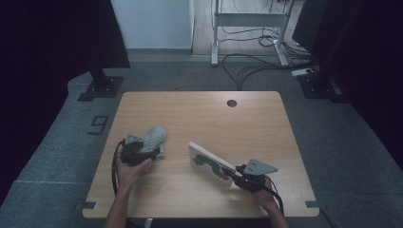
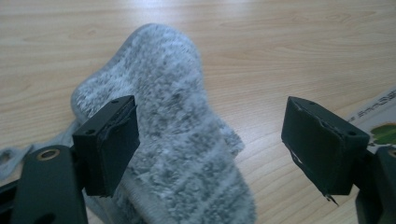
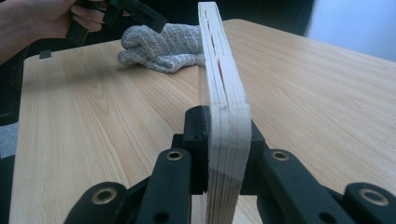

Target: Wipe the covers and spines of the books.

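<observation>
A light wooden tabletop (image 1: 199,114) with a round cable hole (image 1: 232,103) stands on grey carpet (image 1: 351,142); cables (image 1: 256,66) trail behind. The left hand-held gripper (image 2: 210,135) is spread over a grey sock (image 2: 168,116) lying at the tabletop's left. The right hand-held gripper (image 3: 219,135) pinches a board book (image 3: 222,93) on edge.

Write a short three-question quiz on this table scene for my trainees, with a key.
1. True or false: the right tongs are clamped on the edge of the board book.
2. What lies between the open jaws of the left tongs? A) a grey sock B) a cup C) a pen
3. Fill in: the sock rests on the wooden ____.

Key: 1 true; 2 A; 3 table.
</observation>
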Available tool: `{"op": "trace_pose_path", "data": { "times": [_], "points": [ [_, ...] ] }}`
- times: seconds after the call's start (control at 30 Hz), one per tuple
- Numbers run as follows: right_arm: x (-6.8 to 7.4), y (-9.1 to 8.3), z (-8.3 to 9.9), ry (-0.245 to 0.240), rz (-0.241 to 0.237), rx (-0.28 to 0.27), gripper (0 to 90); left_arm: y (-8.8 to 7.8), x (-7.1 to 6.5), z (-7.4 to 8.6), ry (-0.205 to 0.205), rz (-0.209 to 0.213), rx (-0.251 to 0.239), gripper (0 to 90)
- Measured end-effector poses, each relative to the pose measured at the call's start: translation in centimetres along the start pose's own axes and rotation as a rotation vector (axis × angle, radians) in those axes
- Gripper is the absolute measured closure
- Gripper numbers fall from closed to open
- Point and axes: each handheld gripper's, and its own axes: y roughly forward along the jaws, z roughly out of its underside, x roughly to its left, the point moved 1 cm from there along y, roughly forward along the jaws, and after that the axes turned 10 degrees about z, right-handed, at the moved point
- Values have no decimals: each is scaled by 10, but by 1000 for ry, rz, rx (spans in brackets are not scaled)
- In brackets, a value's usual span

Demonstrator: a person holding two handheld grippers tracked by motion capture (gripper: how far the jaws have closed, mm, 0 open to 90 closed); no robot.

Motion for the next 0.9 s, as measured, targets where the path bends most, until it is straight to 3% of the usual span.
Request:
{"op": "trace_pose_path", "data": {
  "times": [0.2, 0.6, 0.9],
  "points": [
    [0, 0, 0, -3, 1, 1, 784, 8, 5, 3, -25, -2, 63, 191],
    [0, 0, -1, -7, 2, 4, 783, 19, 15, 10, -77, 3, 108, 189],
    [0, 0, -1, -8, 3, 6, 782, 24, 16, 12, -90, -10, 130, 231]
  ]
}}
